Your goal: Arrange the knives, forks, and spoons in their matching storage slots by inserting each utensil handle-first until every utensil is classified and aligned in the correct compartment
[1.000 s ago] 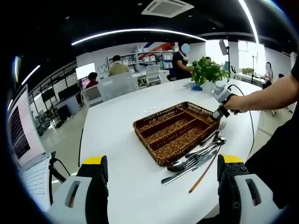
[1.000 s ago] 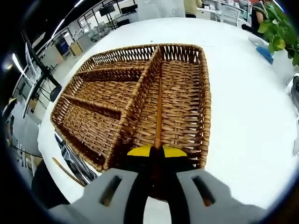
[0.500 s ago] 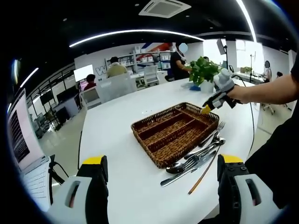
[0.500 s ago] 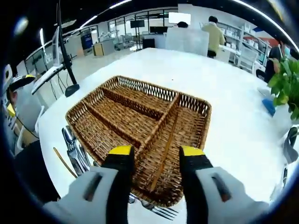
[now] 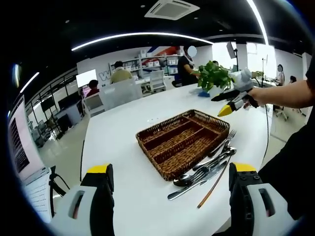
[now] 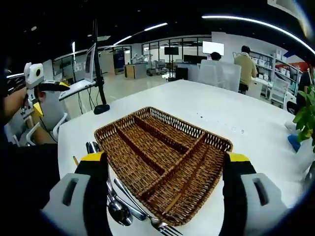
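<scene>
While the left gripper (image 5: 172, 184) hangs over the near edge of the white table (image 5: 118, 142) with its yellow-tipped jaws spread wide and nothing between them, the left gripper view shows the wicker tray (image 5: 183, 140) sitting toward the middle of the table. A loose pile of cutlery (image 5: 206, 164) (spoons, a fork and at least one knife, overlapping) lies on the table just right of the tray's near-right wall, with a thin wooden stick (image 5: 213, 181) beside it. Far right, the right gripper (image 5: 227, 102) is raised above the tray's far corner, jaws apart and empty, near a potted plant (image 5: 215, 76).

From the right gripper view, its own jaws stand wide open, one on each side of the tray (image 6: 165, 160). The tray has several compartments, and a thin wooden stick (image 6: 186, 183) lies in the long compartment on the right. The cutlery (image 6: 118, 201) lies against the tray's near-left wall. At far left the left gripper (image 6: 42, 96) shows.
</scene>
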Demonstrator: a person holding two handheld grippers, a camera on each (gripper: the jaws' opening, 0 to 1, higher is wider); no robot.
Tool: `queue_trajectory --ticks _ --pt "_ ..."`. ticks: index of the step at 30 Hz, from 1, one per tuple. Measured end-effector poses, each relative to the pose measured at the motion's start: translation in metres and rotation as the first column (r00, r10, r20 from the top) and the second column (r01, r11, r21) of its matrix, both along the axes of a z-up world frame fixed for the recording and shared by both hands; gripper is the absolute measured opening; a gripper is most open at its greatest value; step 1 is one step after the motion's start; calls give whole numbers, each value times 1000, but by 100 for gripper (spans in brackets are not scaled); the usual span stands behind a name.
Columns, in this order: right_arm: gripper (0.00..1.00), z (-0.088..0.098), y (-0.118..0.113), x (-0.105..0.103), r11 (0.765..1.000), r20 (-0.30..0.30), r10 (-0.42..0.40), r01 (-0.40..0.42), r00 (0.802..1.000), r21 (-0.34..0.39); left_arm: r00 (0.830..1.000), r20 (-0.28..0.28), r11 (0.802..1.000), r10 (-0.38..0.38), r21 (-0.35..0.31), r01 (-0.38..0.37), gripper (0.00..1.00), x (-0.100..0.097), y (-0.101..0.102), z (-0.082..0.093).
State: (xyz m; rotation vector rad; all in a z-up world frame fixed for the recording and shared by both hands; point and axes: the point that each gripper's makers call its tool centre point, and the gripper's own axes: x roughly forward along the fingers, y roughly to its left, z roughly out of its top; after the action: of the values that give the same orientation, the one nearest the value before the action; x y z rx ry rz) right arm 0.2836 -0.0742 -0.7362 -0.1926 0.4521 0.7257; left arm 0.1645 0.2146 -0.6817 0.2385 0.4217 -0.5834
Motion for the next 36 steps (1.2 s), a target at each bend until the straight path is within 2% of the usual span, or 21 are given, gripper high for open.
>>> queue_trajectory --ticks 3,8,12,15,20,23,33,36 --pt "100 3 0 -9 1000 26 16 -16 1000 -2 1000 5 1000 -2 -4 2 99 2 -1 1" --pt "100 7 -5 -18 1000 35 16 -16 999 -7 1000 7 1000 -4 -5 4 99 3 -1 0" --pt "100 18 -7 -28 999 46 26 -27 999 19 1000 12 1000 2 -15 -2 99 3 -1 1" --pt "100 20 -9 -33 1000 48 26 -26 999 5 1000 14 1000 -2 -15 2 99 3 -1 0" --pt "100 21 -17 -39 1000 43 7 -7 999 10 1000 15 1000 -7 -24 7 99 4 -4 -1" --pt "100 21 -20 -47 1000 51 8 -7 999 -3 999 31 998 -21 -53 22 99 6 -9 3" --pt "100 32 -30 -72 999 67 -33 31 997 29 999 38 999 -32 -36 33 99 12 -13 6" --pt "100 31 -32 -79 999 76 -38 37 996 15 999 34 999 -38 -37 40 99 12 -16 5"
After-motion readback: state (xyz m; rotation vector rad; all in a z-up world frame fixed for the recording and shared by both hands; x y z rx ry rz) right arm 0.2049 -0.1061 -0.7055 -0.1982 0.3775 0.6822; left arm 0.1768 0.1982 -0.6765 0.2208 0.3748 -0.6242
